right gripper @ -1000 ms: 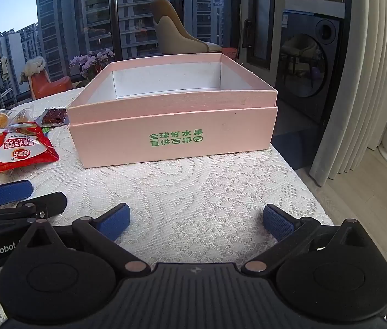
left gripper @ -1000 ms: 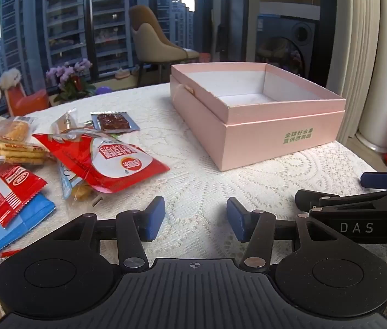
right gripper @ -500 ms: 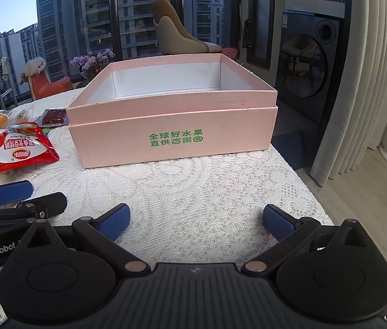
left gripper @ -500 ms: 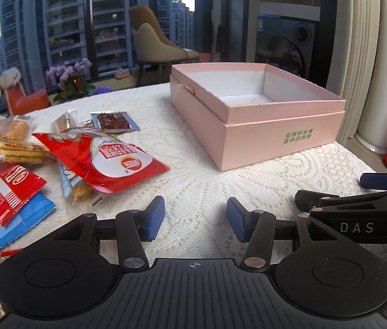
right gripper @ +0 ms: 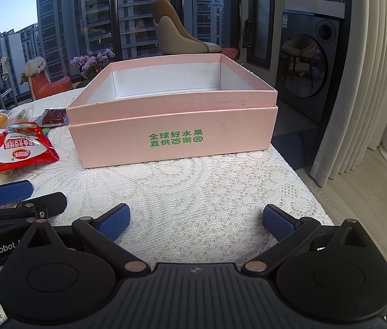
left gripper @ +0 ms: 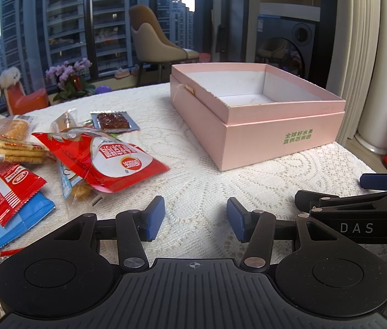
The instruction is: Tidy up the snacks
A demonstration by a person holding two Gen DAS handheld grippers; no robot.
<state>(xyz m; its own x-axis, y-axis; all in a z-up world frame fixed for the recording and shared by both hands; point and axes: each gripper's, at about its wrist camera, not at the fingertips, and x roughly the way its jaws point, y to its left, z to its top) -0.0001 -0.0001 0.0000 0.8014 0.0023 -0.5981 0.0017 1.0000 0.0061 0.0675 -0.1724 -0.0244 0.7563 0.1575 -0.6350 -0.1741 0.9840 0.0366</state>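
Left of the left gripper (left gripper: 195,219), snack packets (left gripper: 100,159), jaws parted, empty.

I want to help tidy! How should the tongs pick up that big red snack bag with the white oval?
Probably by its near corner, the flat sealed edge. The big red snack bag lies tilted on other packets, so that corner sticks out over the tablecloth. The open left tongs could slide in low from the front and pinch it there.
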